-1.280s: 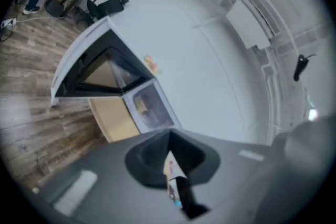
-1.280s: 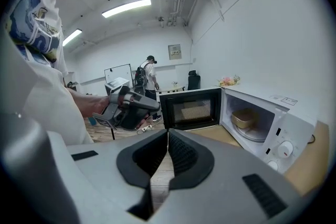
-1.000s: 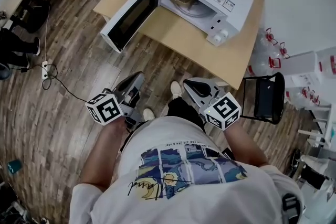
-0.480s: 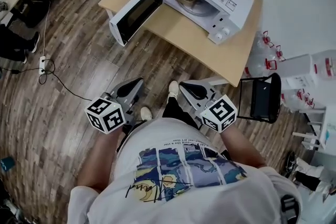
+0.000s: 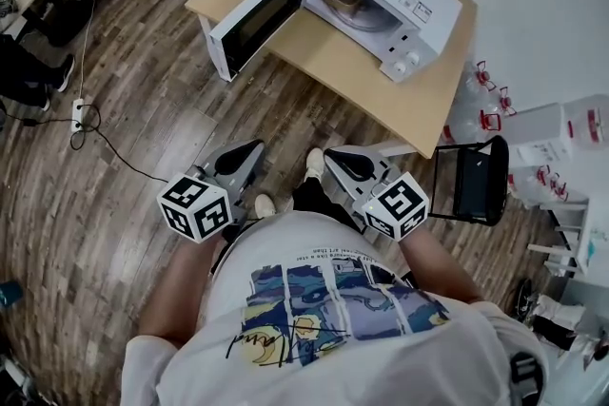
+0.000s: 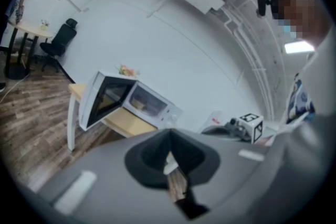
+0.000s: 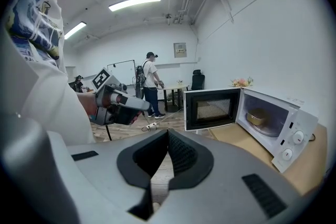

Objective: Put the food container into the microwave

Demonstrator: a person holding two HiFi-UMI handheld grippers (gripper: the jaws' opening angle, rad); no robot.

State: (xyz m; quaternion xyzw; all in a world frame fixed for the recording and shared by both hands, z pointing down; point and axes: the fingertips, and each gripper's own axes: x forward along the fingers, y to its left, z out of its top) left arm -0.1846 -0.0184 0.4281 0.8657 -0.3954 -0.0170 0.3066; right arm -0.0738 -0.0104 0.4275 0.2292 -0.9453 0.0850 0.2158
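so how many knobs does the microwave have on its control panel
2. Both sit on the microwave's panel, right of the open cavity: the upper knob, and the lower knob just below it. None seems hidden.

This is looking like an office-type lab room: strip lights (image 7: 135,2) are glowing at the upper left of the right gripper view, an office chair (image 6: 59,40) is standing far left, and a power strip (image 5: 82,120) is lying on wood-look flooring (image 5: 114,204).
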